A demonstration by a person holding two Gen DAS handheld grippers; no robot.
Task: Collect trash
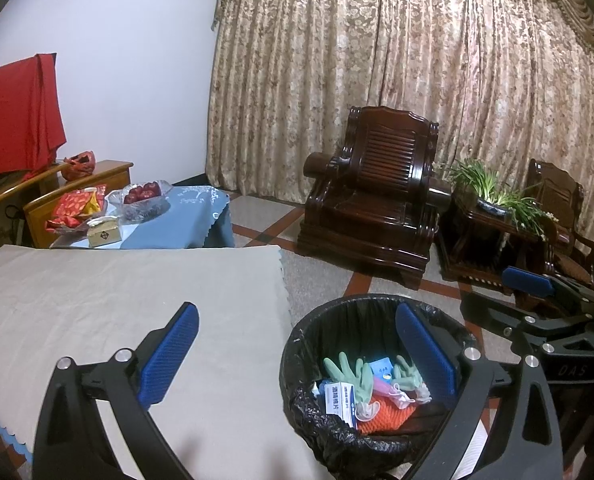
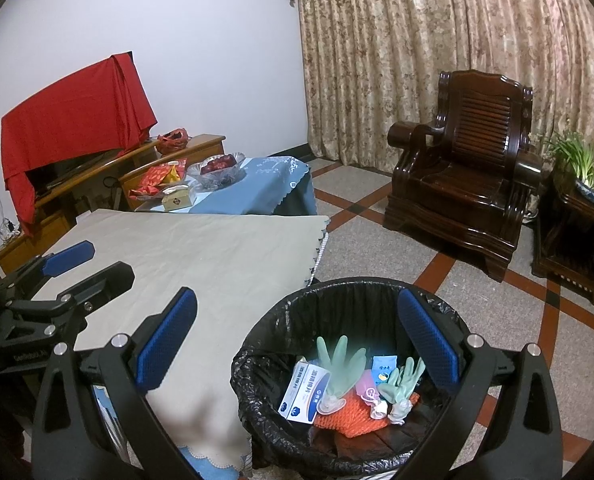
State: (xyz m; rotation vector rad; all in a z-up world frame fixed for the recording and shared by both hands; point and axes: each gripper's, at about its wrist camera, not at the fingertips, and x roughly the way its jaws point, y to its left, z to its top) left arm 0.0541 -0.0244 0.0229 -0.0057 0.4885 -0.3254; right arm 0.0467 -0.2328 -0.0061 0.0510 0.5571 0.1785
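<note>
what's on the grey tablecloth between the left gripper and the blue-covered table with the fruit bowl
Nothing: in both wrist views the grey tablecloth lies bare from the open left gripper to the blue-covered table holding the glass fruit bowl.

Left of the dark wooden armchair stands a blue-clothed bench bearing a bowl of red fruit, and right of it a potted plant.

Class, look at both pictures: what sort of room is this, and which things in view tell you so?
Most likely a home living room. A carved dark wooden armchair stands before floor-length patterned curtains, and a low table holds a glass bowl of red fruit. A lined trash bin stands beside a cloth-covered table.
</note>
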